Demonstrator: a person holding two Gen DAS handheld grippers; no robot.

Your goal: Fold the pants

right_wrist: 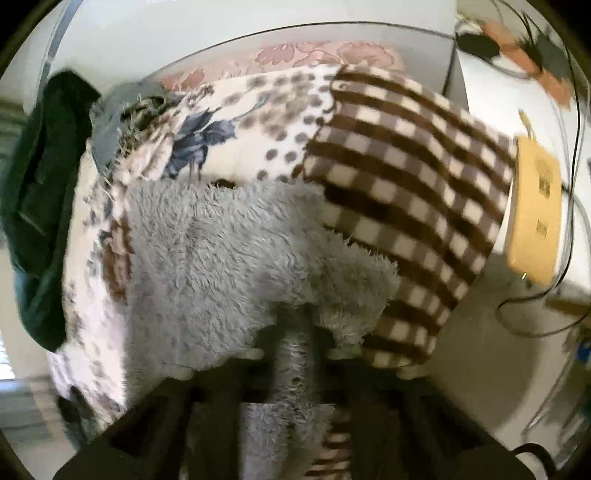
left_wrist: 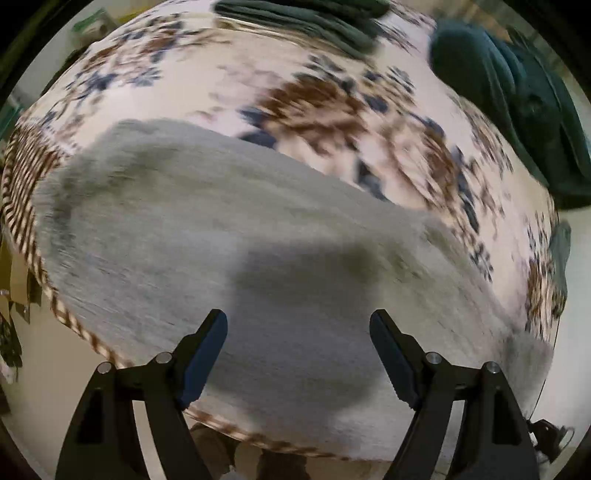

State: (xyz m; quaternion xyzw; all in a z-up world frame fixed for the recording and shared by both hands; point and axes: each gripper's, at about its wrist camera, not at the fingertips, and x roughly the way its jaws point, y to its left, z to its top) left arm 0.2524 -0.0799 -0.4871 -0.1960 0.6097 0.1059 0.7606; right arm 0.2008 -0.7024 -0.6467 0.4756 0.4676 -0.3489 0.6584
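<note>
The grey fleece pants (left_wrist: 221,236) lie spread on a flowered blanket (left_wrist: 317,99) on a bed. My left gripper (left_wrist: 298,325) is open and empty, hovering just above the pants near the bed's near edge. In the right wrist view the pants (right_wrist: 221,243) are fluffy and bunched. My right gripper (right_wrist: 293,343) is shut on a fold of the grey pants, with fabric draped over its fingers and hiding most of them.
Dark green clothes (left_wrist: 509,92) lie at the far right of the bed and more at the far edge (left_wrist: 306,18). The blanket has a brown checked border (right_wrist: 406,184). A yellow box (right_wrist: 532,214) and cables sit on a white surface at the right.
</note>
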